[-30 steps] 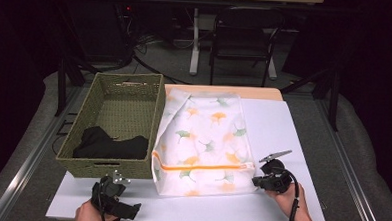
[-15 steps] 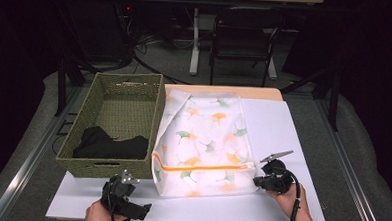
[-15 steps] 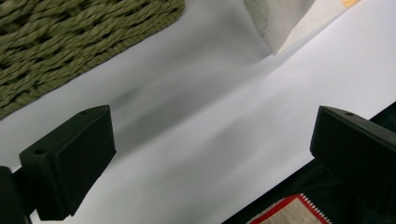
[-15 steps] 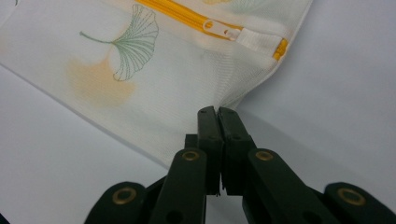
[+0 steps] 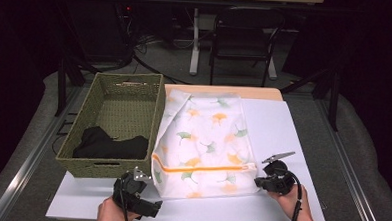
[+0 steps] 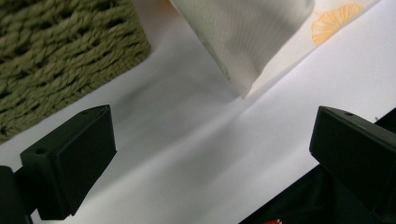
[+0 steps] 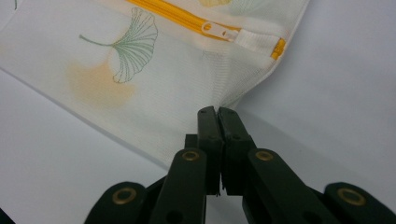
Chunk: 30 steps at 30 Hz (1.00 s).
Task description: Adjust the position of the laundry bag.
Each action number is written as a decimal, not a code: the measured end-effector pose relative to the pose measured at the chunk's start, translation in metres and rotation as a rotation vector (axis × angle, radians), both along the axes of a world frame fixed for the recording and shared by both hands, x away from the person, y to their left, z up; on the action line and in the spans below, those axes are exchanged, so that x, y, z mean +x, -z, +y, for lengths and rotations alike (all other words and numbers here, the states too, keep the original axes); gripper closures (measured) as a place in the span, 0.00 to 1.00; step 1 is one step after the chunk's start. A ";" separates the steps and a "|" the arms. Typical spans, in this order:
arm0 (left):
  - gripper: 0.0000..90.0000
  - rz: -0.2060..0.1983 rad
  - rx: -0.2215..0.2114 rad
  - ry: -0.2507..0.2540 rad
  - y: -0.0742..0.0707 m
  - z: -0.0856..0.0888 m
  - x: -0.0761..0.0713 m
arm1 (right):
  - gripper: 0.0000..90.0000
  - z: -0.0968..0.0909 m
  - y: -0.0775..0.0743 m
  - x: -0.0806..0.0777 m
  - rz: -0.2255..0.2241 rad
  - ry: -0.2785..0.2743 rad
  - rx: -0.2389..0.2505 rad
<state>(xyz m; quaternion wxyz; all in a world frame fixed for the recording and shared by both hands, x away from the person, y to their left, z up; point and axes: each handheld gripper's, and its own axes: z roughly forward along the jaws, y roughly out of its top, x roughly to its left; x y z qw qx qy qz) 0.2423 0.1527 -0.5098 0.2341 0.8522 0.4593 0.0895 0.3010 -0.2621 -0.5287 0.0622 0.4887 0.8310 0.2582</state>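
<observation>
A woven green basket (image 5: 119,107) stands on the left part of the white table (image 5: 283,129). Inside it, at the near end, lies a black cloth (image 5: 107,145); the rest of the basket floor is bare. Just beside the basket, on its right and touching its long side, lies a white mesh laundry bag (image 5: 207,141) with a leaf print in green and orange. An orange zipper (image 5: 201,167) runs across the bag near its front edge. Whether anything is inside the bag cannot be seen.

The right gripper (image 5: 261,181) sits at the near right corner of the bag. In the right gripper view its jaws are pressed together on the edge of the bag's mesh (image 7: 205,84), and the zipper pull (image 7: 219,30) lies close to the end of the zipper; the high view is too small to show this.

The left gripper (image 5: 140,180) is in front of the basket, near the bag's left front corner. The left gripper view shows its jaws standing wide apart with nothing between them, above bare table (image 6: 187,154), with the basket wall (image 6: 60,56) on one side and the bag's corner (image 6: 247,42) ahead.
</observation>
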 end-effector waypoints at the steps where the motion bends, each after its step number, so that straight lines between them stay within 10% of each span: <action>1: 0.01 0.003 0.000 0.001 -0.002 -0.001 0.001 | 0.99 0.000 0.000 0.000 -0.003 0.002 -0.003; 18: 0.44 -0.124 -0.023 -0.057 -0.007 -0.002 0.000 | 0.99 -0.005 -0.002 -0.004 0.002 0.004 -0.004; 30: 0.90 -0.060 -0.113 -0.048 0.005 0.005 0.002 | 0.99 -0.010 -0.003 -0.007 0.006 0.010 -0.010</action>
